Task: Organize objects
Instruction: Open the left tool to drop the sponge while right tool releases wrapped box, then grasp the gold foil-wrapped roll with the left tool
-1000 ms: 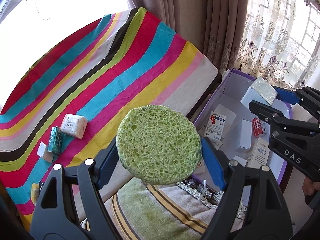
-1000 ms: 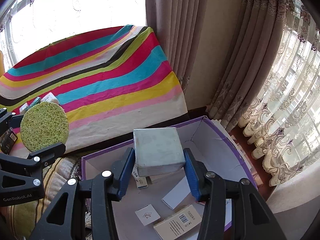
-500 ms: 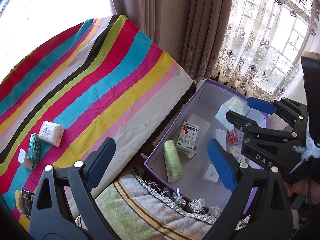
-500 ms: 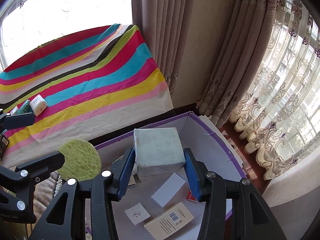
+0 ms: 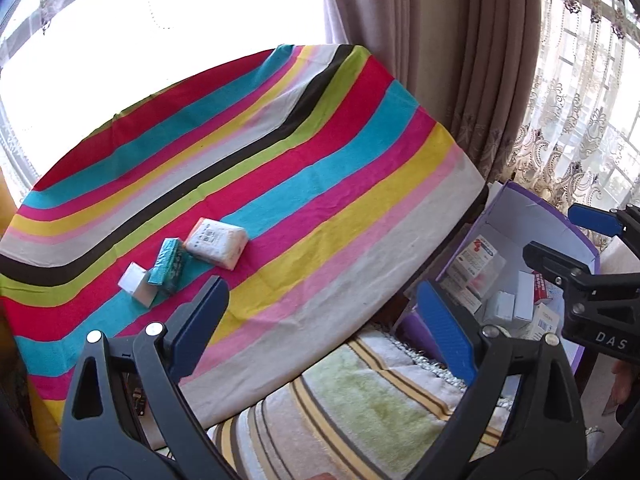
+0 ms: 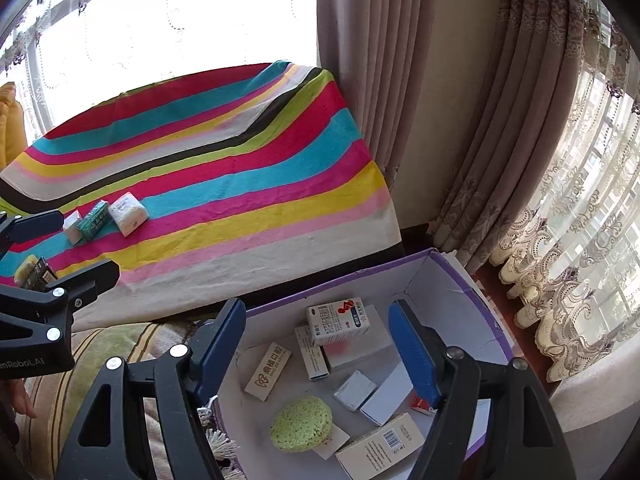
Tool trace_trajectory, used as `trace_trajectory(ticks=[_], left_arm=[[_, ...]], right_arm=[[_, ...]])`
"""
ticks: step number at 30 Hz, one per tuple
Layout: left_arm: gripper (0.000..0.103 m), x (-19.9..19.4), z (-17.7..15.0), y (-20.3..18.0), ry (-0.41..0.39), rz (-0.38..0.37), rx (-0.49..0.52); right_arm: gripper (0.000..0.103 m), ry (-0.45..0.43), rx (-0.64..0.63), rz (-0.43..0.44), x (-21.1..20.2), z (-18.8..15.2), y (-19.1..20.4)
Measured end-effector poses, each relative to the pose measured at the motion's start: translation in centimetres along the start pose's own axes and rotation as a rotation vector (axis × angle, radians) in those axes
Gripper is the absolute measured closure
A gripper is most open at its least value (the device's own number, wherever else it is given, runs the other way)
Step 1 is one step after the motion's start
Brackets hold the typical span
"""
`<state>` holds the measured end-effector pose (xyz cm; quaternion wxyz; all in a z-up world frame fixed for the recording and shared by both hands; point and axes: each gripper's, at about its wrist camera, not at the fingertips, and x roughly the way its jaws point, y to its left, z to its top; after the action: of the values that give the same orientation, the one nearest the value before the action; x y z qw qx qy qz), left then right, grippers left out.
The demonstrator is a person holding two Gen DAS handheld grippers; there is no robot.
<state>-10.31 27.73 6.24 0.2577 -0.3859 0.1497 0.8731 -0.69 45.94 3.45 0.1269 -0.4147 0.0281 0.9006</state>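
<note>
**Both grippers stand empty over a half-filled box**

In the right wrist view, the right gripper [image 6: 318, 344] hangs above the purple-edged box [image 6: 452, 280], its blue pads spread and the jaws opening, with nothing pressed between them. Inside the box, low in the frame, the green round sponge [image 6: 301, 424] lies flat on a white card, just beside a long barcoded carton [image 6: 380, 450] whose lower end is cut off by the gripper's black frame. A red-and-white medicine box [image 6: 338, 320] sits near the box's far wall atop other cartons; a small red packet at lower right is mostly hidden behind the right pad.

In the left wrist view, the left gripper [image 5: 322, 324] holds its pads wide apart, nothing between them, over the edge of the striped cloth [image 5: 280, 168] and a fringed towel [image 5: 360, 400]. On the cloth, at centre left, a white tissue pack [image 5: 216, 242] lies touching a teal packet [image 5: 168, 266], itself against a small white box [image 5: 136, 282] (their printing is too small to read). The purple box shows only partly at the right edge, screened by the other gripper. Bright windows wash out the upper left of both frames, and a dark object at the lower left of the cloth cannot be made out.
</note>
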Motion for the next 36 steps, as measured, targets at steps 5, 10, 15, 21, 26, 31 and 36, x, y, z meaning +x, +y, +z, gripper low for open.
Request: trace_trajectory(ticks=[5, 10, 15, 21, 26, 31, 36], left_arm=[[0.007, -0.7, -2.0, 5.4, 0.02, -0.015, -0.134], [0.008, -1.9, -4.5, 10.2, 0.01, 0.026, -0.221], [0.008, -3.3, -7.2, 15.0, 0.01, 0.072, -0.294], [0.008, -4.6, -11.4, 20.8, 0.101, 0.112, -0.416], [0.008, -4.5, -15.5, 25.2, 0.213, 0.115, -0.561], [0.008, -4.0, -18.5, 28.3, 0.293, 0.08, -0.693], [0.008, -2.5, -19.0, 27.9, 0.37, 0.048, -0.709]], right_arm=[[0.02, -0.005, -0.032, 0.071, -0.4, 1.1, 3.3], [0.02, -0.014, -0.094, 0.149, -1.0, 1.9, 7.3], [0.02, -0.027, -0.167, 0.188, -1.5, 2.7, 11.5], [0.02, -0.018, -0.25, 0.251, -1.2, 3.3, 16.2], [0.02, -0.001, -0.313, 0.298, -0.8, 3.4, 19.6], [0.019, 0.007, -0.382, 0.333, -0.6, 3.6, 22.6], [0.018, 0.013, -0.446, 0.366, -0.4, 3.9, 25.6]])
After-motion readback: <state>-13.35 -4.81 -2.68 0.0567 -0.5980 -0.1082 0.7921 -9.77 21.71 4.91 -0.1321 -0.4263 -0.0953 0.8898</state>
